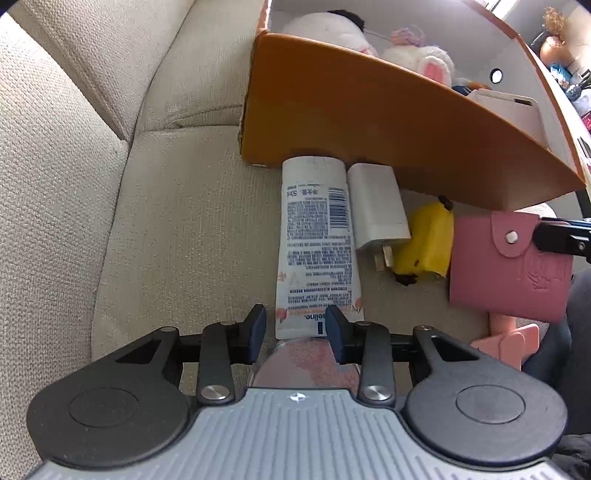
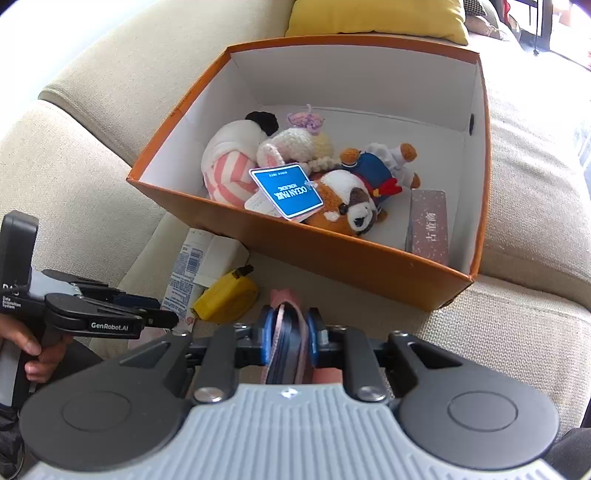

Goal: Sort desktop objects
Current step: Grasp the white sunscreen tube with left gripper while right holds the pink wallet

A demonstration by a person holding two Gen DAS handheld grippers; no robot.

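A white Vaseline tube lies on the sofa seat, cap end against the orange box. My left gripper is open, its jaws on either side of the tube's crimped end. Beside the tube lie a white charger and a yellow tape measure. My right gripper is shut on a pink card wallet, seen edge-on; the wallet also shows in the left wrist view. The orange box holds several plush toys and a pinkish carton.
The sofa backrest rises on the left. A yellow cushion sits behind the box. A pink object lies under the wallet. The left gripper and the hand holding it show at the left of the right wrist view.
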